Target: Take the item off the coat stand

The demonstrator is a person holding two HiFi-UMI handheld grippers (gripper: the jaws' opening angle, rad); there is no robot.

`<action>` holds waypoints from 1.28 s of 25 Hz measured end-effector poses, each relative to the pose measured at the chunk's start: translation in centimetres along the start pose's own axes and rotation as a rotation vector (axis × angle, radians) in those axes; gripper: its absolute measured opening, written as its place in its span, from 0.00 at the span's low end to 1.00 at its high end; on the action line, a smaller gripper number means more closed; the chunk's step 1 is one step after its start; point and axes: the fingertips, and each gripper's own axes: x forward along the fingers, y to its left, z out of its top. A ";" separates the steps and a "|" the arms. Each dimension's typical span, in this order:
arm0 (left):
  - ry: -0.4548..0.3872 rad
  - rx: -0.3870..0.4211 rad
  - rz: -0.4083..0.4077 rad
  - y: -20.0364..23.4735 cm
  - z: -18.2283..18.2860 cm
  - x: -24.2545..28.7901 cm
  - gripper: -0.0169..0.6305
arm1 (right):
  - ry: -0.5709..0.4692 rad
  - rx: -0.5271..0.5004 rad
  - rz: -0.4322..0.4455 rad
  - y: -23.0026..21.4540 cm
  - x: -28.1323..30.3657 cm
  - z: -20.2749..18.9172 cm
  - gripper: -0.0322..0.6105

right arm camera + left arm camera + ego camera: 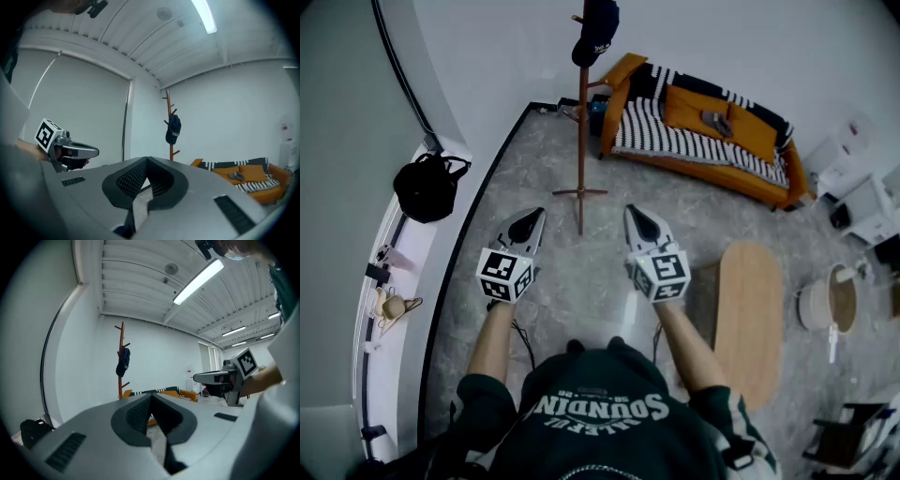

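**Head view.** The cap (596, 30) hangs near the top of the stand (581, 141), which rises from the floor ahead of the person and well apart from both claws. The left claw (536, 216) and right claw (636, 214) are held side by side, pointing forward, with the stand's foot between their lines. Neither is clearly nearer. A basket (828, 300) stands far right beyond the table (755, 319); its contents cannot be made out. A black bag (427, 187) sits on the left ledge, closed. A sofa (703, 131) stands behind the stand.

**Left gripper view.** The left claw (151, 397) has its jaws together with nothing between them. The cap (123, 363) lies ahead, above and left of the jaw line, hanging lengthwise down the stand (122, 341).

**Right gripper view.** The right claw (146, 161) is likewise closed and empty. The cap (173, 130) lies ahead, above and slightly right of the jaw line on the stand (169, 110).

**Judgement.** The approach has not begun. Either claw must go forward and up, then open before it can take the cap.
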 end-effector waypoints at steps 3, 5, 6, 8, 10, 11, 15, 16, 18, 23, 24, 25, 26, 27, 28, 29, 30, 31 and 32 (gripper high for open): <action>0.004 -0.003 -0.001 0.2 0.0 0.2 0.03 | -0.020 -0.007 0.018 0.3 0.3 0.3 0.05; 0.004 -0.002 -0.002 0.3 0.0 0.2 0.03 | -0.025 -0.011 0.022 0.5 0.3 0.6 0.05; 0.003 -0.001 -0.002 0.4 0.0 0.2 0.03 | -0.031 -0.007 0.020 0.6 0.4 0.8 0.05; 0.000 -0.001 -0.003 0.6 0.1 0.0 0.03 | -0.036 -0.016 0.013 0.9 0.5 1.0 0.05; -0.004 -0.001 -0.004 0.7 0.1 -0.2 0.03 | -0.032 -0.045 -0.003 0.9 0.6 1.0 0.05; -0.009 0.000 -0.004 0.8 0.2 -0.3 0.03 | -0.029 -0.061 -0.014 0.9 0.8 1.1 0.05; -0.026 0.005 -0.010 1.2 0.1 -0.6 0.03 | -0.025 -0.031 0.005 1.7 1.6 1.1 0.05; -0.021 0.006 -0.013 1.3 -0.1 -0.7 0.03 | -0.024 -0.007 0.015 2.0 1.7 1.2 0.05; -0.012 0.004 -0.019 1.5 -0.5 -0.6 0.03 | -0.027 0.014 0.026 2.4 1.9 1.2 0.05; -0.009 -0.018 -0.031 2.1 -0.9 0.1 0.03 | -0.047 -0.002 0.024 2.3 2.7 0.9 0.05; -0.009 -0.021 -0.031 2.4 -0.9 0.4 0.03 | -0.049 -0.011 0.020 2.1 3.1 0.9 0.05; -0.007 -0.024 -0.032 2.6 -1.0 0.7 0.03 | -0.050 -0.017 0.016 1.8 3.4 0.9 0.05; -0.005 -0.025 -0.033 2.9 -1.0 1.0 0.03 | -0.052 -0.018 0.011 1.6 3.8 0.9 0.05; -0.003 -0.026 -0.034 3.2 -1.1 1.4 0.03 | -0.054 -0.016 0.005 1.3 4.2 1.0 0.05; -0.001 -0.027 -0.034 3.5 -1.1 1.9 0.03 | -0.054 -0.015 -0.002 1.0 4.7 1.0 0.05; 0.000 -0.028 -0.034 3.8 -1.2 2.3 0.03 | -0.055 -0.015 -0.007 0.7 5.2 1.1 0.05; 0.002 -0.030 -0.034 4.2 -1.3 2.8 0.03 | -0.057 -0.015 -0.006 0.4 5.8 1.0 0.05; 0.003 -0.031 -0.034 4.6 -1.3 3.4 0.03 | -0.059 -0.014 -0.004 0.1 6.4 0.9 0.05; 0.006 -0.033 -0.033 5.0 -1.4 4.0 0.03 | -0.059 -0.010 -0.004 -0.3 7.0 0.8 0.05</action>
